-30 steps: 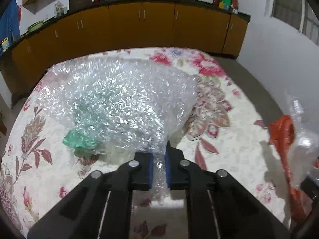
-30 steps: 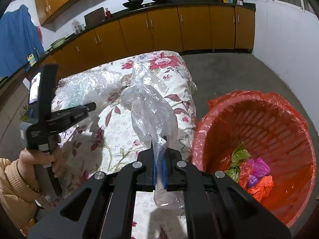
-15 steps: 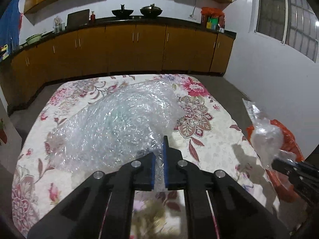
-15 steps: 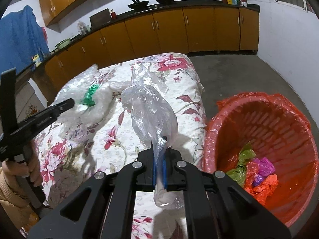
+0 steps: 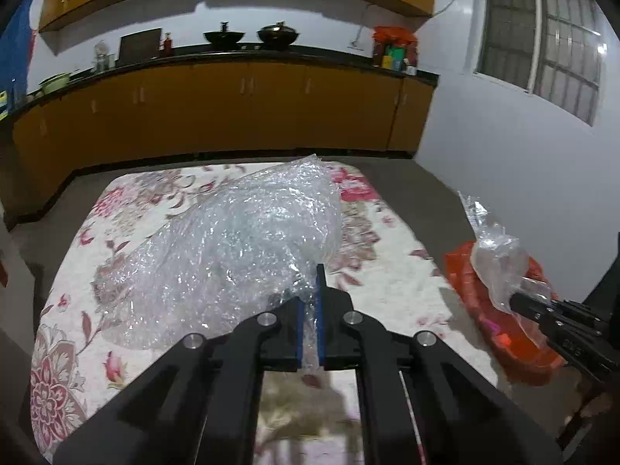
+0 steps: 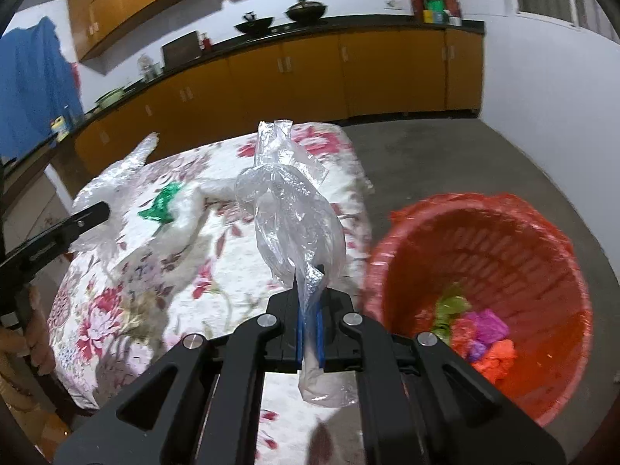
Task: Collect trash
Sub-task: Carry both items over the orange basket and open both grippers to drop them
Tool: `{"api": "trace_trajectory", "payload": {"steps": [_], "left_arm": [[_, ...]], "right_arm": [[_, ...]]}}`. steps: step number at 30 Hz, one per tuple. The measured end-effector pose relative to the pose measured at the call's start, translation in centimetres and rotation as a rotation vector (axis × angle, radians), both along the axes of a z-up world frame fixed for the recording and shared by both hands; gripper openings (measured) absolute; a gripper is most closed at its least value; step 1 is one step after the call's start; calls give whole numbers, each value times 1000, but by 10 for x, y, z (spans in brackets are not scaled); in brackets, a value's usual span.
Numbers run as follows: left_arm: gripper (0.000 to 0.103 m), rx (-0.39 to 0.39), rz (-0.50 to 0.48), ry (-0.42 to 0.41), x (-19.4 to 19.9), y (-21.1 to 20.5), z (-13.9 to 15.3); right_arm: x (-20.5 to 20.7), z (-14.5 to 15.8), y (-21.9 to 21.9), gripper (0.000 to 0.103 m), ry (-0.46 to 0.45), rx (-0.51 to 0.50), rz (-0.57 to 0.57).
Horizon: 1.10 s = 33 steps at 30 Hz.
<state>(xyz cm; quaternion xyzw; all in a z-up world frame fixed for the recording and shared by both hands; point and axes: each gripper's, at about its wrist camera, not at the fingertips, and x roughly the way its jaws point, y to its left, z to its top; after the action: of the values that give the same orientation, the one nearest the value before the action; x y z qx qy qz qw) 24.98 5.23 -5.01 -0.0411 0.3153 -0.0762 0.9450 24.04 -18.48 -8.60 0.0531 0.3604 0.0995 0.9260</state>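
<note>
Left gripper (image 5: pixel 309 302): blue pads closed to a narrow slit, pinching the near edge of a large crumpled sheet of clear bubble wrap (image 5: pixel 232 248). The sheet spreads away over the white tablecloth with red flower print (image 5: pixel 69 310); a scrap of green plastic (image 6: pixel 162 205) shows against it in the right wrist view.

Right gripper (image 6: pixel 309 310): jaws clamped tight on a knotted clear plastic bag (image 6: pixel 290 217), which stands up above the pads; its loose tail hangs below them.

Just right of the table, on the grey floor: a round red plastic basket lined with a red bag (image 6: pixel 503 240), holding green, magenta and orange wrappers (image 6: pixel 480 329).

Far wall: orange-brown cabinets (image 5: pixel 232 116).
</note>
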Motion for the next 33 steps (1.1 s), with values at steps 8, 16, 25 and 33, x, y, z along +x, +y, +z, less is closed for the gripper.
{"api": "trace_trajectory", "payload": {"steps": [8,16,25,33], "left_arm": [[7,-35,-123,-6,-8,-53,7],[7,-73,-245,-1,-10,-113,8],[7,-111,-376,38,-7,-176,-2],[7,-145,-444,72,0,-207,-11]], "right_arm": [[-15,2,-51,5,8,6,-149],[-30,6,-91,5,-8,-36,-285],[-36,6,-122,5,1,-4,-377],[-39,5,-148,5,5,55,-427]]}}
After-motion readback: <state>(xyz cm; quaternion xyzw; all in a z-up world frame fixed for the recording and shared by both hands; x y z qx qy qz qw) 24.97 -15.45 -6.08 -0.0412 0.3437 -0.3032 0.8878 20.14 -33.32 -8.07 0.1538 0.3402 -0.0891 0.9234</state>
